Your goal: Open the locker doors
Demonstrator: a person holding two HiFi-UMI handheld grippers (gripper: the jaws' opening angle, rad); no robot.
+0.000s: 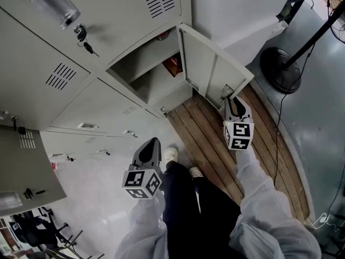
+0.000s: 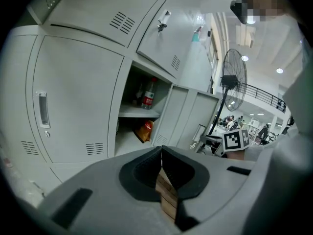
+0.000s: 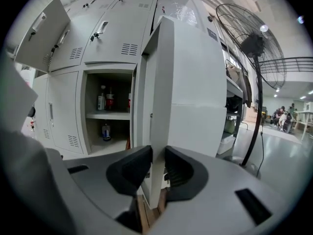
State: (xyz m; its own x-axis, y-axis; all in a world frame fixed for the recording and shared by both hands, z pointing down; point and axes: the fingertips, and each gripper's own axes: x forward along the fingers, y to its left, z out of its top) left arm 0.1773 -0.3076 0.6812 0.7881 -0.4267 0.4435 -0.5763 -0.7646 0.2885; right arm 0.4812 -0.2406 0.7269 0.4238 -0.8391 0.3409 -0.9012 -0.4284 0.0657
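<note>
Right gripper [image 3: 157, 168] is being held shut on the free edge of the open locker door [image 3: 186, 82]. Both pads are pressing the thin sheet metal close to its lower corner. Left gripper [image 2: 161, 153] is being carried low beside the person's legs, jaws together, nothing between them, well apart from the lockers.

Step is being judged as swinging this door fully open; it is already standing roughly square to the locker face. For a clean finish the edge should be led along the hinge's arc rather than dragged straight. The wrist should be turned with the panel so the pads are not being twisted off the narrow lip. Grip is being read as shallow, so a slow, even swing is advised.

Wooden floor [image 1: 215, 144] is being crossed under the door, and nothing is seen lying in the swing path there.

Behind the door, the open compartment [image 1: 145, 72] is being shown with a shelf, bottles [image 3: 106, 102] and an orange packet [image 2: 144, 130]; these need no touching.

Neighbouring closed door [image 2: 78, 102] with its recessed handle is being judged the likely next target for the idle gripper.

Farthest out, the standing fan [image 3: 244, 38] and its cable are being passed near the door's outer side, so over-swing is to be avoided.
</note>
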